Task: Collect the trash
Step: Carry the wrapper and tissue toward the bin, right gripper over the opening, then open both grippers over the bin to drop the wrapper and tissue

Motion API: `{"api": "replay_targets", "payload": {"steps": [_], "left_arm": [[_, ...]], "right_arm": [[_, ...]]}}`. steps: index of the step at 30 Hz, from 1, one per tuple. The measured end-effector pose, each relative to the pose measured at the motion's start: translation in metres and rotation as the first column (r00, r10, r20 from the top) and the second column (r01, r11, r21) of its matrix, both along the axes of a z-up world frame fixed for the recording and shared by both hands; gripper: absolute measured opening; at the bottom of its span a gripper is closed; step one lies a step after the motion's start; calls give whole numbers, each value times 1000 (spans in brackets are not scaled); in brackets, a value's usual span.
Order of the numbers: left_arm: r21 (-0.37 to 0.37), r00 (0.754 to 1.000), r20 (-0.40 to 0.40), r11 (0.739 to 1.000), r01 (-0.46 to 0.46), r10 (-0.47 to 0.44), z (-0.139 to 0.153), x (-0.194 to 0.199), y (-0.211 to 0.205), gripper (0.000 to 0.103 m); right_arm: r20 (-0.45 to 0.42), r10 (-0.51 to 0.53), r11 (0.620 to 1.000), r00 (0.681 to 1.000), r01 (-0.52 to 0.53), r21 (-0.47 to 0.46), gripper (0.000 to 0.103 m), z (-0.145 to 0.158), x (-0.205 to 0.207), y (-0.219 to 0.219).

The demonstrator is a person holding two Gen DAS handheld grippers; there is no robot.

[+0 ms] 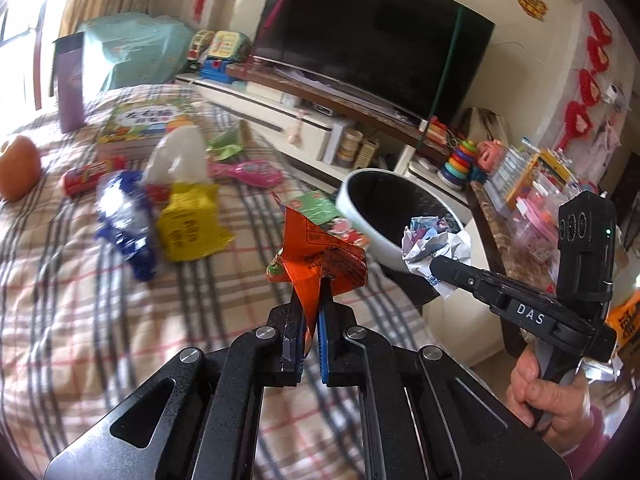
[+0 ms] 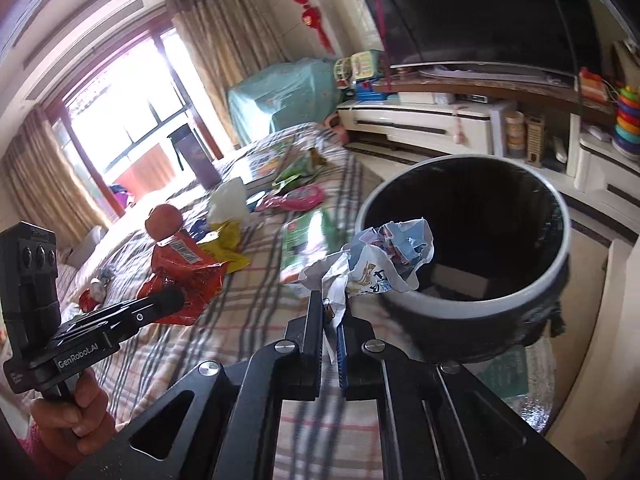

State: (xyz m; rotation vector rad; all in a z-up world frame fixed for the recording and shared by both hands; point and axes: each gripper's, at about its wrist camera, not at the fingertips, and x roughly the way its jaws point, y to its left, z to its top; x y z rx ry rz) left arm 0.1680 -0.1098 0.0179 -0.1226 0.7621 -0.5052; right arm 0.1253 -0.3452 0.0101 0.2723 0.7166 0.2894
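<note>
You had two grippers [image 1: 308,280] [image 2: 330,300], one bin [image 2: 464,304], one orange wrapper [image 1: 316,256], one paper ball [image 2: 384,256], one yellow pack [image 1: 188,224] and one TV [image 1: 372,36].

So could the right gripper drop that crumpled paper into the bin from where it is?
Probably yes: the right gripper holds the crumpled paper at the near edge of the open bin, with nothing between them.
</note>
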Motion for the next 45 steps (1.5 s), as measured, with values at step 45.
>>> {"api": "replay_targets", "payload": {"steps": [45], "left_arm": [[121,976,-36,969,216,-214,-3,71,-145,4]], "right_arm": [[-91,-75,997,993,75,5,5,-12,55,-98]]}}
